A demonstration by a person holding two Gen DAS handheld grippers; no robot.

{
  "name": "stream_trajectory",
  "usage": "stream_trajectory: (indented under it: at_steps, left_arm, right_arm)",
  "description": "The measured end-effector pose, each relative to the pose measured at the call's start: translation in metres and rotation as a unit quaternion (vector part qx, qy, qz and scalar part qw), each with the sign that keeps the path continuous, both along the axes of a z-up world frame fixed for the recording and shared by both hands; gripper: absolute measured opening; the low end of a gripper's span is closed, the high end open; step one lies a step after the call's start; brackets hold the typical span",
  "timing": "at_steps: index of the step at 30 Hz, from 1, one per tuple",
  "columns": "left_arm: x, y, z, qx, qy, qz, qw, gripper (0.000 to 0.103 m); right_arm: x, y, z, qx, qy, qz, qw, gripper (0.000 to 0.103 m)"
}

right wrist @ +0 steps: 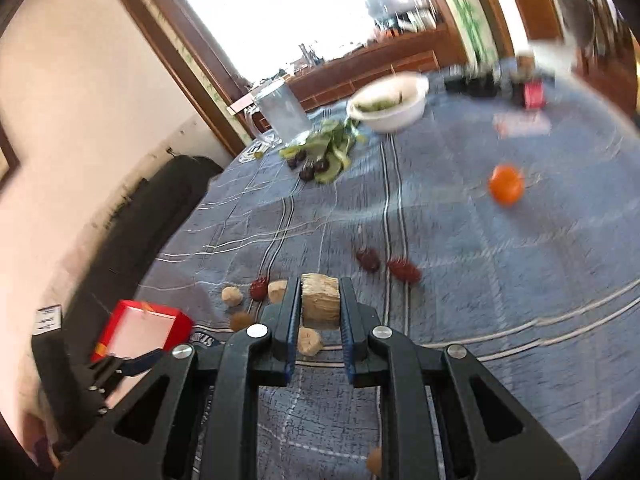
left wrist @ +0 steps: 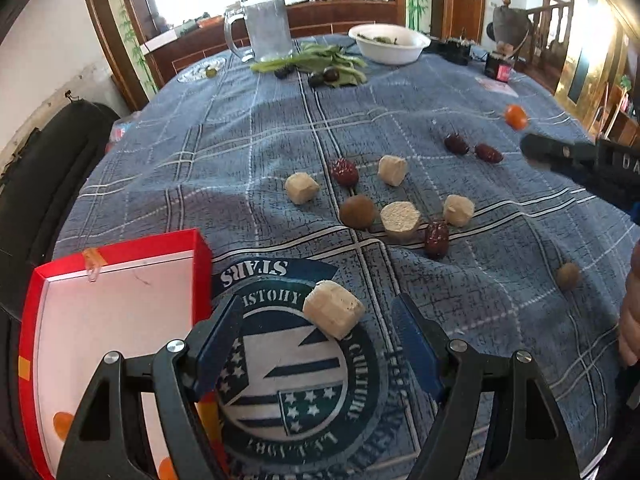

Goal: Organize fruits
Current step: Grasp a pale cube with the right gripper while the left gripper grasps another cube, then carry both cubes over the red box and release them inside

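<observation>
Fruits: right tongs (right wrist: 320, 300) pinch a pale chunk (right wrist: 320, 298); left tongs (left wrist: 320, 320) gape.

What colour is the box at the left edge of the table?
The box is red outside and white inside; the left wrist view shows it best.

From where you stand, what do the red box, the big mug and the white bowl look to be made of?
Red box: probably cardboard; thin flat walls, matte red outside, plain white inside, a strip of clear tape on the rim.
Mug: looks like glass; see-through handle, frosted-looking body.
Bowl: smooth plain white with a rolled rim; could be plastic, foam or ceramic, the look does not settle it.
</observation>
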State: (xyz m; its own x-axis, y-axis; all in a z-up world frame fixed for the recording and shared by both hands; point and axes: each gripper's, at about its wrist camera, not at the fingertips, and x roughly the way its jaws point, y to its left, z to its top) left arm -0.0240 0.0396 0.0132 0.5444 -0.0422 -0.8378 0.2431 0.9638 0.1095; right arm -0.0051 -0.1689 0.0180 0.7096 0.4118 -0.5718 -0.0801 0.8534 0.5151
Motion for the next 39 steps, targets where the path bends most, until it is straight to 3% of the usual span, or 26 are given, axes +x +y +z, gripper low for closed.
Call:
stream_trajectory:
  at_steps: [2, 9, 16, 24, 28, 39]
  left_arm:
    - [0.006, 0.000, -0.005, -0.005, 0.012, 0.006, 0.9999, 0.063]
    - [0.008, -0.004, -0.015, -0.040, 0.027, -0.003, 0.9988, 0.034]
    - [-0.002, -0.001, -0.012, -0.042, 0.007, 0.005, 0.9991, 0.034]
    - [-0.029, 0.004, 0.024, -0.039, -0.070, 0.017, 0.9966, 0.034]
    - [-0.042, 0.017, 0.040, -0.038, -0.104, 0.029, 0.9934, 0.034]
    - [-0.059, 0.067, 0.057, -0.033, -0.153, 0.084, 0.9840, 0.034]
  right_arm:
    - [0.007, -0.005, -0.009, -0.006, 0.026, -0.008, 1.000, 0.020]
    - [0.010, 0.005, -0.017, -0.022, 0.044, 0.009, 0.999, 0.020]
    - [0.007, 0.013, -0.018, -0.051, 0.037, 0.015, 0.998, 0.020]
    - [0.002, 0.013, -0.009, -0.065, 0.001, 0.007, 0.998, 0.020]
    - [-0.001, 0.017, -0.005, -0.080, -0.019, 0.003, 0.997, 0.020]
    - [-0.002, 0.032, -0.002, -0.123, -0.032, -0.014, 0.992, 0.020]
